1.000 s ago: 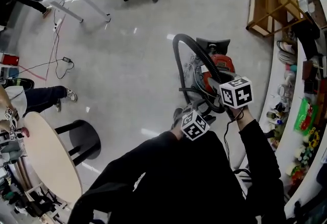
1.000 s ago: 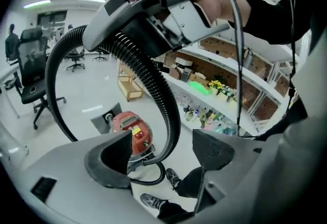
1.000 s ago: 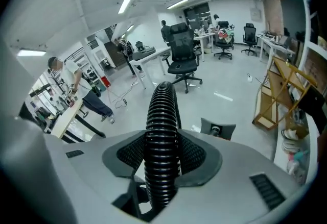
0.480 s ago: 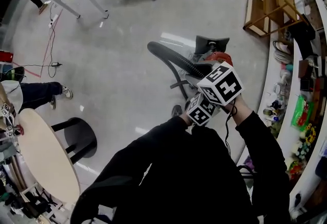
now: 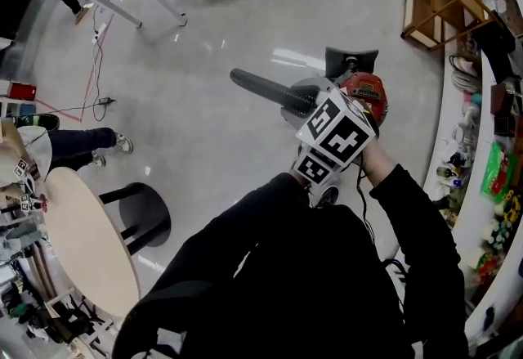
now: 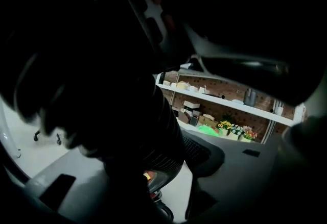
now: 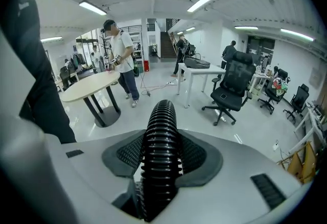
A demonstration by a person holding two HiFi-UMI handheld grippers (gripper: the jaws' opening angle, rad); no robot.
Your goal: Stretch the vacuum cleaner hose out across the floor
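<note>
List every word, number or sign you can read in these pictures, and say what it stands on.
No text here can be read.
marker cubes: black-and-white square patterns only, no letters or numbers.
vacuum cleaner: any label on its red body is too small and blurred to read.

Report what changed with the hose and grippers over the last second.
The black ribbed vacuum hose, arched over the red vacuum cleaner before, now runs straight out toward the upper left. Both grippers rose; the left gripper has just been closing its jaws on the hose. The right gripper kept its grip; the cleaner stayed put.
</note>
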